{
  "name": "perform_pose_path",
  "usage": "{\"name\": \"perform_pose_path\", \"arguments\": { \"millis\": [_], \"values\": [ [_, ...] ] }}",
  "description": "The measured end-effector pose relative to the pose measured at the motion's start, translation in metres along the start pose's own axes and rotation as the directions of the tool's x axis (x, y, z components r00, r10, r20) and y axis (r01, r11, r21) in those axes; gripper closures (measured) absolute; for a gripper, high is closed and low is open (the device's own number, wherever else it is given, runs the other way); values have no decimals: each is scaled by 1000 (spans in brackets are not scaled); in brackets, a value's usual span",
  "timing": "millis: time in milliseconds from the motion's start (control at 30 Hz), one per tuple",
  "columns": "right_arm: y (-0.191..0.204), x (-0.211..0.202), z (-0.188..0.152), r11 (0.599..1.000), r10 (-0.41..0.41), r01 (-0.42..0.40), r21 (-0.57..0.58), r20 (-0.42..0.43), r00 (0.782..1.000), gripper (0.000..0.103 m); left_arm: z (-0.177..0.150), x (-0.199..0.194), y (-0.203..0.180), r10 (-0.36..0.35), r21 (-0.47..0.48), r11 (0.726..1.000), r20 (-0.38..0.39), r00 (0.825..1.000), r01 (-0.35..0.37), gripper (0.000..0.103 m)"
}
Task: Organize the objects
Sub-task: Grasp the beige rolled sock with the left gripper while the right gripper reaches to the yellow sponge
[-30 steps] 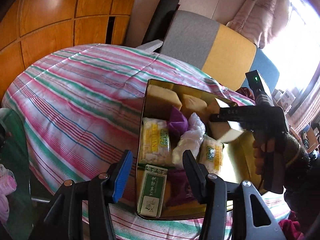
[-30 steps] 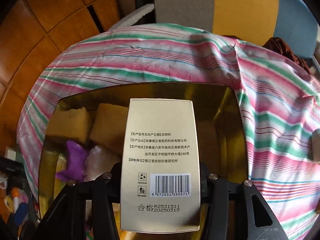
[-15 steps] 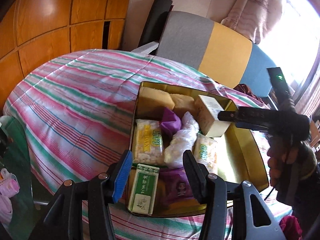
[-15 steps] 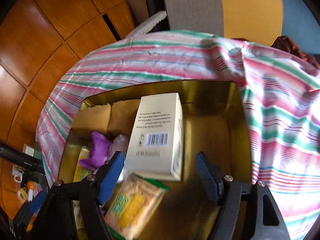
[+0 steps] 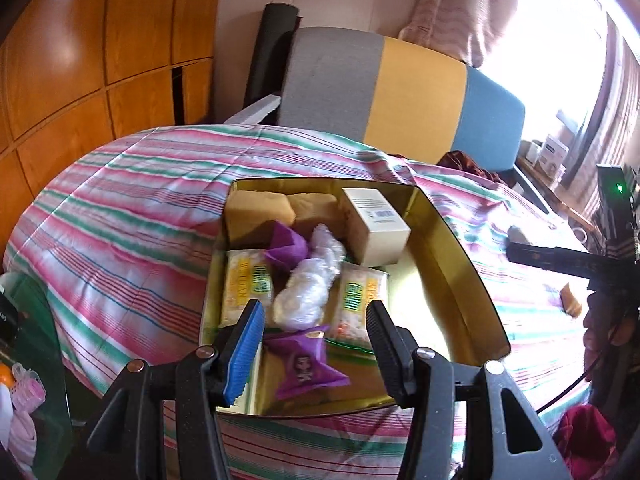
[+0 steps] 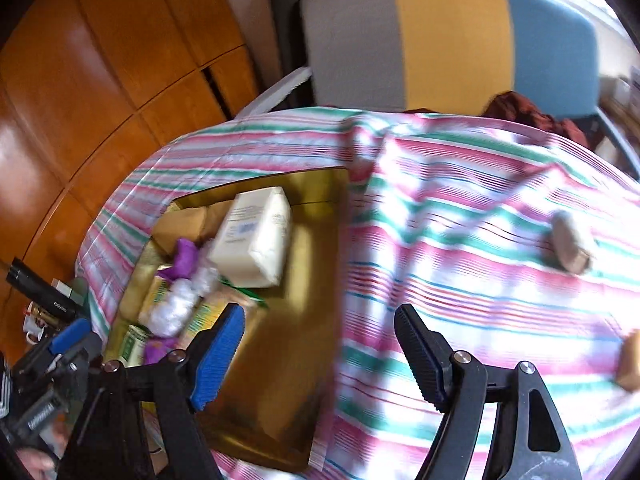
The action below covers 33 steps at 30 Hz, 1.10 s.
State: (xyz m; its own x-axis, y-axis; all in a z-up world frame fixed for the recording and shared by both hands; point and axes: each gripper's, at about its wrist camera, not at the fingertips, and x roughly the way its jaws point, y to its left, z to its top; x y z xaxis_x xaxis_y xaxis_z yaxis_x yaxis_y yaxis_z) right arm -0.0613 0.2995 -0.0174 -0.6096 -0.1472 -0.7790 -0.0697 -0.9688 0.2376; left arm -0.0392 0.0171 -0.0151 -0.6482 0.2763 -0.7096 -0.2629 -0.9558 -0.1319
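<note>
My right fingers [image 6: 320, 356] have just been opening and stand wide with nothing between them, over the striped cloth of the tabletop [image 6: 460, 240]. The smooth cream carton [image 5: 376, 226] lies tilted in the gold tin [image 5: 460, 264], leaning on crinkly snack packets [image 5: 358, 300] at the far end. My left fingers [image 5: 314, 344] gape partway, empty, above a glossy purple wrapper [image 5: 304, 364]. The tin's right half is bare shiny metal.

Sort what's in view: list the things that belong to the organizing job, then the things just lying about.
Job:
gold tin
white carton in the tin
purple packets
brown item and orange item on the cloth, not yet in the tin

Lying about:
striped tablecloth
chair
wooden cabinet
</note>
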Motion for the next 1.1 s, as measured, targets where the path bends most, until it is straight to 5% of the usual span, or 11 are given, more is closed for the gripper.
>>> {"name": "perform_pose_path", "arguments": {
  "millis": [233,433,600,733,800,1100],
  "values": [
    [-95,-42,-21,982,-116,111,155,24,993,25,0,4,-33,-24,72,997,-28,999,26,49],
    [-186,-82,-30,928,-248,219,302,60,967,25,2,8,-69,-55,151,987,-47,997,61,49],
    [-263,-105,-47,837,-374,299,459,79,924,23,4,15,-101,-67,220,972,-62,996,79,49],
    [-311,-110,-73,698,-426,303,649,36,904,23,7,21,-128,-77,271,958,-74,994,94,49],
    [-320,-119,-76,674,-421,257,693,74,904,23,9,25,-141,-90,287,952,-84,992,110,49],
    [-317,-122,-73,676,-400,216,705,104,911,17,23,49,-202,-166,320,924,-157,974,209,49]
  ]
}}
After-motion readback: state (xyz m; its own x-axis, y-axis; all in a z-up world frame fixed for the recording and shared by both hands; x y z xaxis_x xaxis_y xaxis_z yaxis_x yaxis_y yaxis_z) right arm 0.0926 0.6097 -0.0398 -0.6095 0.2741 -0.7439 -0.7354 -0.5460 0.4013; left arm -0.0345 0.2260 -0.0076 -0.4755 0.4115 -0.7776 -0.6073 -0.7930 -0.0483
